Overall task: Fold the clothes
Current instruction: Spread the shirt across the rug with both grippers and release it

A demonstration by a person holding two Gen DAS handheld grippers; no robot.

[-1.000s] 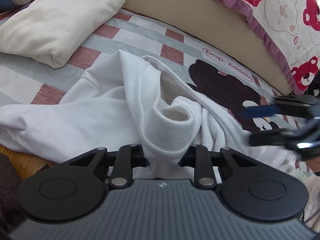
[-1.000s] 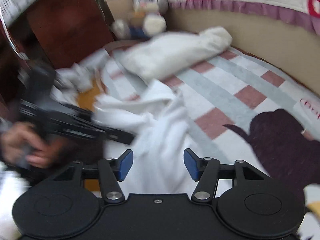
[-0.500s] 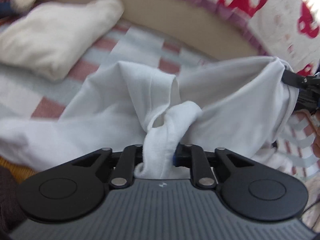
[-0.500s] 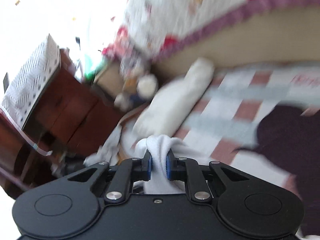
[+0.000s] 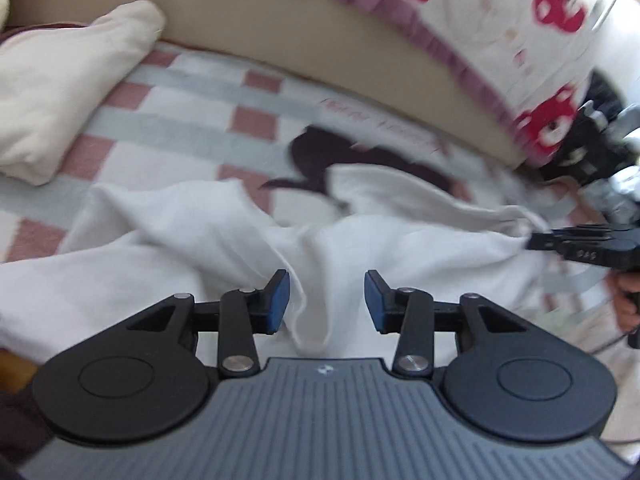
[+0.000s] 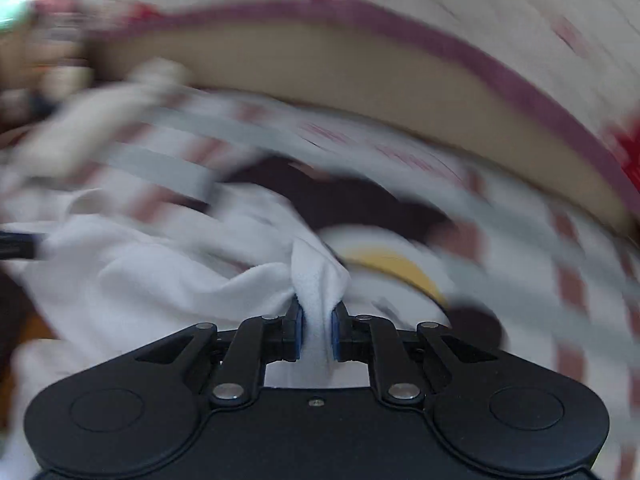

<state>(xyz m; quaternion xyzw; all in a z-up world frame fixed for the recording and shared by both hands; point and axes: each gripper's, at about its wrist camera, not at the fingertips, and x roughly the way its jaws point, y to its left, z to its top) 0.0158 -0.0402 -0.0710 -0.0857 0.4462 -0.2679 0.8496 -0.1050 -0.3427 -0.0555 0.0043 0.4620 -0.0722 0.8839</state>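
The checked blanket point(image 5: 192, 92) fills most of my left view, pink and grey squares on white, with a dark cartoon figure point(image 5: 320, 156) printed near its middle. Pink lettering sits above that figure at about one o'clock, too smeared to read. Beyond the blanket a tan band point(image 5: 280, 32) curves across from ten to three o'clock, edged in purple, and above it hangs a white cloth with red bear prints point(image 5: 556, 4).

The white garment point(image 5: 200, 248) lies rumpled over the blanket's near half, spreading from nine o'clock across to three. A cream pillow point(image 5: 60, 92) rests at ten o'clock, well apart from the garment's folds.

My left gripper point(image 5: 326, 304) stands with its blue pads wide apart; a fold of the garment droops between them, touching neither that I can see. At three o'clock in this view my right gripper point(image 5: 536, 240) pinches the garment's far edge, and a silver and black device point(image 5: 616, 184) sits just above it, blurred.

From the right wrist, everything but my own tool is streaked. My right gripper point(image 6: 316, 332) has its pads pressed tight on a bunched ridge of the white garment point(image 6: 160, 280), which rises between them. A yellow patch point(image 6: 396, 268) of the blanket's print shows at one o'clock, just beside that ridge. A dark tip at nine o'clock touches the cloth's edge.
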